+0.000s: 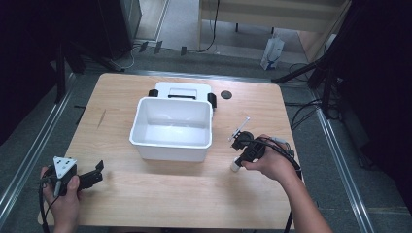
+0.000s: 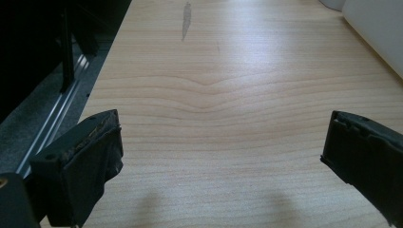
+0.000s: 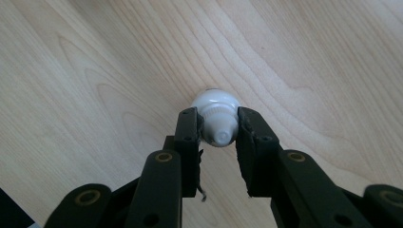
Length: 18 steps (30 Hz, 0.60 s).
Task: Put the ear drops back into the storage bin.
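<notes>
A small white bottle (image 3: 214,102) with a ribbed cap rests on the wooden table (image 3: 95,71). My right gripper (image 3: 218,128) is shut on its cap end. From above, the bottle (image 1: 235,166) shows just below my right gripper (image 1: 240,159), to the right of the white bin (image 1: 170,150). My left gripper (image 1: 97,172) rests near the table's front left corner. Its jaws stand wide apart in the left gripper view, and my left gripper (image 2: 225,128) holds nothing over bare wood.
The open white bin sits mid-table, and its wall (image 2: 380,33) shows at the top right of the left gripper view. A white lid (image 1: 182,90) with black latches lies behind it. A small black disc (image 1: 226,94) lies at the back. A thin pale rod (image 1: 241,125) sticks up beside my right gripper.
</notes>
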Tool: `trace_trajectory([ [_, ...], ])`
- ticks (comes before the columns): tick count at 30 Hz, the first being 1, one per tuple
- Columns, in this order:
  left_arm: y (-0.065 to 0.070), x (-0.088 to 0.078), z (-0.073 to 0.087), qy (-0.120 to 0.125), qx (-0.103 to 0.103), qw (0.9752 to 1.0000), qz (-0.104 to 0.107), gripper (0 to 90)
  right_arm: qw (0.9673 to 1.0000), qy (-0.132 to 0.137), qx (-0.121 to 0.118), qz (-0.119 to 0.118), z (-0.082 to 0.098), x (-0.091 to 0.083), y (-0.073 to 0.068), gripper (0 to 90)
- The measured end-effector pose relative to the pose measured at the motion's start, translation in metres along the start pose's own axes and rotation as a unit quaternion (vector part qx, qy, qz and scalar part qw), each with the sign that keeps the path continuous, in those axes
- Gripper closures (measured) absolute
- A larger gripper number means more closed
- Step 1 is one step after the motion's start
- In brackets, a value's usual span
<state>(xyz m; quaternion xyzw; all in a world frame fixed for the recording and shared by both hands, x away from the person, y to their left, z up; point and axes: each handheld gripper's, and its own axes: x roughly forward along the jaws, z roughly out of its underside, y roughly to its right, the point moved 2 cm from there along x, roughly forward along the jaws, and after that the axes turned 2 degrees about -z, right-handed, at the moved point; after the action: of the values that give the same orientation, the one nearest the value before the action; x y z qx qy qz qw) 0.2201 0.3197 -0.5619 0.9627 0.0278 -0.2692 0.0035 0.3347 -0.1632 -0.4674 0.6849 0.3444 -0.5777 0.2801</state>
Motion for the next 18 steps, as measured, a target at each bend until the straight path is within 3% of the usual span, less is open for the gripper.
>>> trace_trajectory([
  [11,0.000,0.000,0.000,0.001,-0.002,1.0000,0.001,0.4,0.9990,0.014,-0.034,0.024,-0.010,-0.030,-0.003,71.9],
  [18,0.000,0.000,0.000,0.001,-0.003,1.0000,0.002,0.4,0.9989,0.029,-0.029,0.023,-0.017,-0.048,0.001,71.9],
])
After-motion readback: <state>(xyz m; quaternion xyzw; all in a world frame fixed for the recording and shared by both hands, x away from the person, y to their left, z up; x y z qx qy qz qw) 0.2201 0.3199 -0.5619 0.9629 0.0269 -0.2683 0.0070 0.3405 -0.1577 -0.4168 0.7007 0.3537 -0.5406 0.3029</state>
